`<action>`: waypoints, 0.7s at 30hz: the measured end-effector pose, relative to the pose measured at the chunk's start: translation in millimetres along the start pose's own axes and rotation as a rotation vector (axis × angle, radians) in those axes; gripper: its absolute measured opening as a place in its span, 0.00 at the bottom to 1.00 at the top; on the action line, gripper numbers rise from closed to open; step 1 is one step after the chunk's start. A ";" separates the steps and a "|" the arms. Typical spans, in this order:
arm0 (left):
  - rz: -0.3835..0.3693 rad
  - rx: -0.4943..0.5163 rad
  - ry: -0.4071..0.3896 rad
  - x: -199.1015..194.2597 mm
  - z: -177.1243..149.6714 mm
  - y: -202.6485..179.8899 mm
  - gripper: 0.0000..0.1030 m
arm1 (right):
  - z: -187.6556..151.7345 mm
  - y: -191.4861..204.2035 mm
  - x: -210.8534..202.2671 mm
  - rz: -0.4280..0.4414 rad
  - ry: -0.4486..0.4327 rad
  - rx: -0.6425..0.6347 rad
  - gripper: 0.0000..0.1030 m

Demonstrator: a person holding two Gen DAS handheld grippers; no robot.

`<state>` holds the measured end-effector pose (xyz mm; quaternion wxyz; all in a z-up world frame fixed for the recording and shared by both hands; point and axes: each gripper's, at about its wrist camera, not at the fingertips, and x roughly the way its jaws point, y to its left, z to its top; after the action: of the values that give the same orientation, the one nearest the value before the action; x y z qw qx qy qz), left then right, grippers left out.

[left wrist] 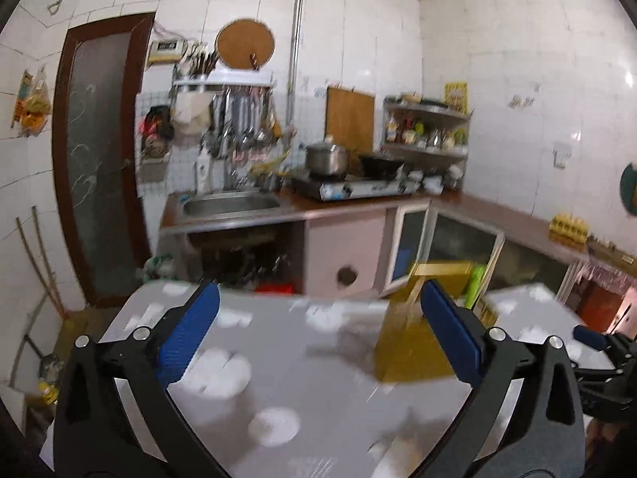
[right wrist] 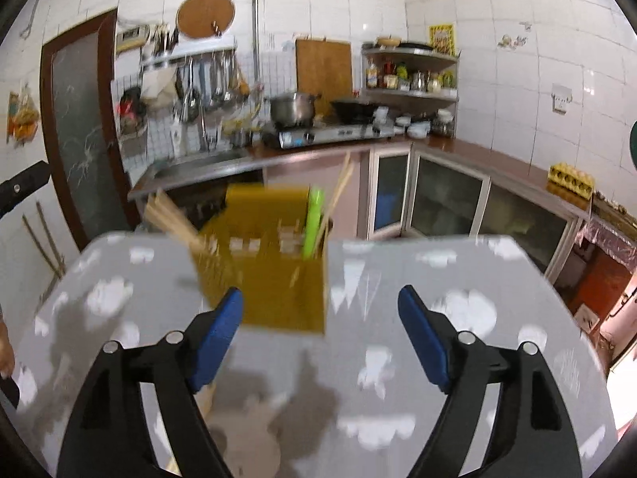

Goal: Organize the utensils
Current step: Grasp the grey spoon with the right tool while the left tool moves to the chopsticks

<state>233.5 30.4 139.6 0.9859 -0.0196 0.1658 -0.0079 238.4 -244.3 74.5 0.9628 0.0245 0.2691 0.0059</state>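
Toward table's [right wrist: 458,318] far edge: yellow utensil holder [right wrist: 270,279], upright, holding wooden chopsticks [right wrist: 171,219] and a green utensil [right wrist: 314,223]. Judged light, rigid, tippy; sticks thin, slick, best pinched mid-shaft. Right hand-held gripper [right wrist: 320,310] wide open, empty, holder just ahead, left of centre. Left hand-held gripper [left wrist: 318,330] fully spread, empty; holder beside its right finger.

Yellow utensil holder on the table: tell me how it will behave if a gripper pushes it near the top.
The yellow utensil holder stands tall on a narrow base, so a high push would probably tip it rather than slide it. The chopsticks and green utensil stick out above the rim and lean, likely adding top weight. The tablecloth may bunch under it.
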 end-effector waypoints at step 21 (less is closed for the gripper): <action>0.074 0.039 0.290 16.9 -137.7 54.4 0.95 | -127.0 64.0 15.7 0.007 0.302 -0.064 0.66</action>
<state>204.9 79.4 1.8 0.9514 0.0072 0.3070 0.0222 186.1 -174.4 -38.8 0.9116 -0.0063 0.4105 0.0216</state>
